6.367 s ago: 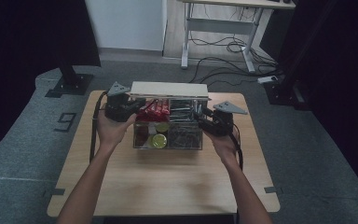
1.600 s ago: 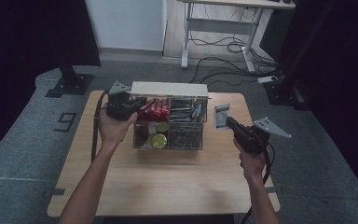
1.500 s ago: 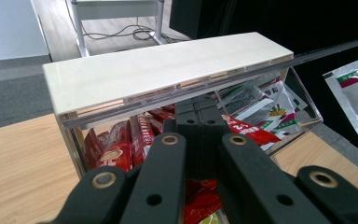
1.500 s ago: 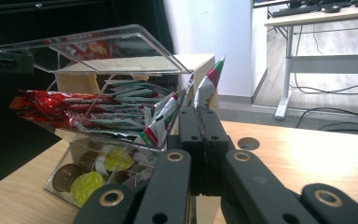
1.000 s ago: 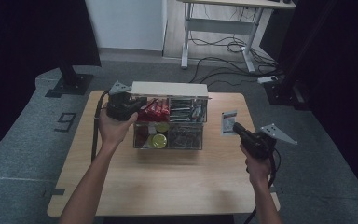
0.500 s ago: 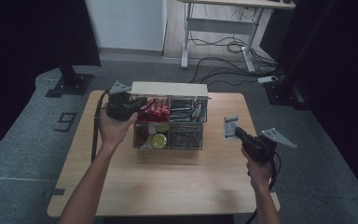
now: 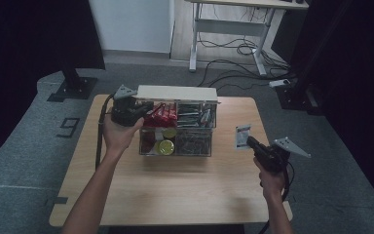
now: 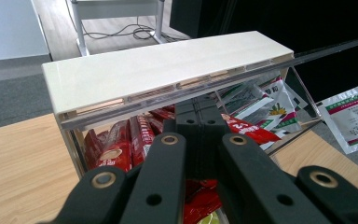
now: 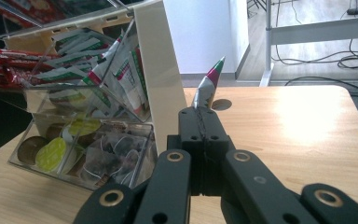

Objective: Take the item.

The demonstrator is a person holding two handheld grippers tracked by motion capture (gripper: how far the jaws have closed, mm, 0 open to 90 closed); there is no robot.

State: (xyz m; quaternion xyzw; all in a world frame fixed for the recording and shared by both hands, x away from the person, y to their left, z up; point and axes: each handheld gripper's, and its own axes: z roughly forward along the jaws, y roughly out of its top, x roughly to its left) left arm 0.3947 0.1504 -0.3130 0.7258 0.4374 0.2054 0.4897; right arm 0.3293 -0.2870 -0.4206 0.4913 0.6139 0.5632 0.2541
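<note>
With the right gripper [image 7: 250,142] pinching a sachet [image 7: 242,136] over the counter's [image 7: 175,190] right edge, the left gripper [image 7: 141,108], fingers closed empty, is steadying the organizer box [image 7: 175,146]; sachet placement is remaining.

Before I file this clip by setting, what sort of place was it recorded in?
Probably a lab or studio set up for recording, not a home. A small wooden table stands on grey carpet between black curtains, with a height-adjustable desk frame and loose cables on the floor behind.

White sachet [image 7: 242,136] with green and magenta bands, red packets [image 7: 162,114], cream lid [image 7: 177,92]
</note>
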